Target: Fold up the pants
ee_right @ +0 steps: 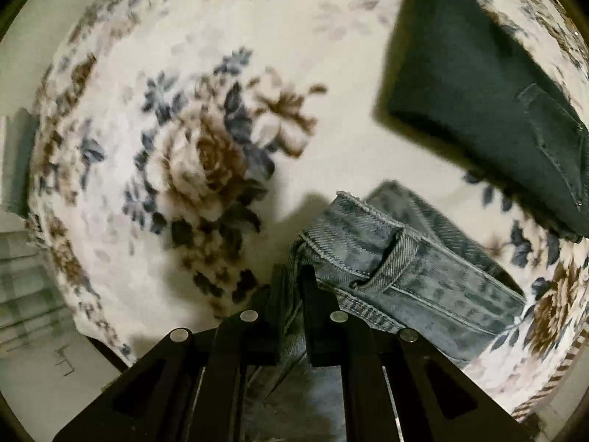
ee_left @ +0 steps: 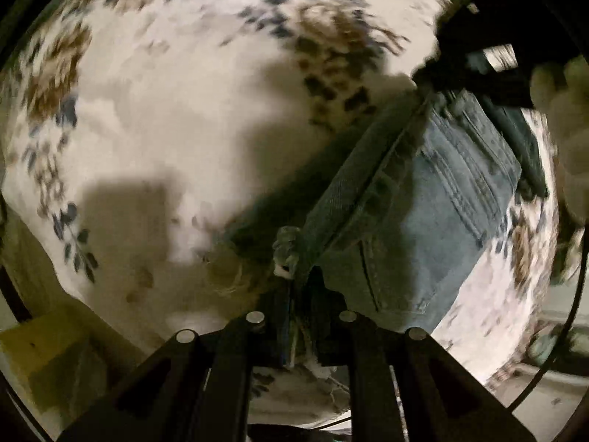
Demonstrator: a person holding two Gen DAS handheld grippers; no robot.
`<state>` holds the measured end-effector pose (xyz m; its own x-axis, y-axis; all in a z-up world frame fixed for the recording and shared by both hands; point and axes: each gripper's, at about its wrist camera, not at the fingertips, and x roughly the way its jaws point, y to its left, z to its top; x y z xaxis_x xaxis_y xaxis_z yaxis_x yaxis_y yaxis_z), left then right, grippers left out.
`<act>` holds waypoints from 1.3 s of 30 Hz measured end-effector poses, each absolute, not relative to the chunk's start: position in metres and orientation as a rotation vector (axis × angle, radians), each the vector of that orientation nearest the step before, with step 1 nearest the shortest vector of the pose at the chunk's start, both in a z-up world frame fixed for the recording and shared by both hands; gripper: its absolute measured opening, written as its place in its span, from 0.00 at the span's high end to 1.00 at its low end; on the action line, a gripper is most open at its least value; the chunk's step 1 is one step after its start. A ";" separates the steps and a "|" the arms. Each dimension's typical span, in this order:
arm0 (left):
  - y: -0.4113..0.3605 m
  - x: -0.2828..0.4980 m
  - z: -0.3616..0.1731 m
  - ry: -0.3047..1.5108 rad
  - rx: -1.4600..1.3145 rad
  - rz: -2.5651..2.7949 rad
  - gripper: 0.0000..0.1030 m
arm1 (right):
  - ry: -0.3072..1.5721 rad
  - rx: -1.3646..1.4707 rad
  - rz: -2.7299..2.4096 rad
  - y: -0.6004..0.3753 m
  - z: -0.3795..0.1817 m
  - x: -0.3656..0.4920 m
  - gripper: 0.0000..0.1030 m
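Light blue jeans [ee_left: 416,199] hang above a floral bedspread [ee_left: 165,103]. My left gripper [ee_left: 298,283] is shut on a frayed hem end of the jeans. In the right wrist view my right gripper [ee_right: 292,287] is shut on the jeans' waistband [ee_right: 375,254], near a belt loop [ee_right: 395,261]. In the left wrist view the right gripper shows as a dark shape [ee_left: 475,62] at the jeans' far end, with a gloved hand [ee_left: 567,118] behind it. Both views are motion-blurred.
A folded dark green pair of pants [ee_right: 478,95] lies on the bedspread [ee_right: 184,140] at the upper right. The bed's edge and floor [ee_right: 33,294] show at the left. A yellowish object [ee_left: 44,353] sits at the lower left.
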<state>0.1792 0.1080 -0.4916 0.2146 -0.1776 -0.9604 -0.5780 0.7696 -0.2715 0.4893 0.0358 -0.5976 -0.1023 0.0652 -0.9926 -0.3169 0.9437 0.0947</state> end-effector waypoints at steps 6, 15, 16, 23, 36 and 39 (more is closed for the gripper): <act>0.138 0.164 -0.482 1.266 -0.792 0.392 0.74 | 1.704 -0.136 0.367 0.031 -0.594 0.491 0.50; 0.126 0.138 -0.463 1.170 -0.993 0.474 0.26 | 1.660 -0.049 0.443 -0.057 -0.537 0.469 0.04; 0.116 0.132 -0.465 1.169 -1.038 0.485 0.26 | 1.664 -0.031 0.454 -0.075 -0.536 0.466 0.04; 0.020 0.100 -0.514 1.210 -1.529 0.544 0.26 | 1.717 -0.045 0.502 -0.169 -0.546 0.445 0.04; -0.052 0.124 -0.600 0.795 -2.158 0.634 0.27 | 1.761 -0.013 0.667 -0.200 -0.607 0.466 0.04; -0.046 0.127 -0.607 0.679 -2.194 0.710 0.28 | 1.762 0.030 0.677 -0.197 -0.623 0.475 0.04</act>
<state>0.1273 -0.0458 -0.6073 0.7096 -0.2501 -0.6587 -0.6471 -0.6013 -0.4688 0.4752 -0.1970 -0.6228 -0.3119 0.3602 -0.8792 -0.3212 0.8309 0.4544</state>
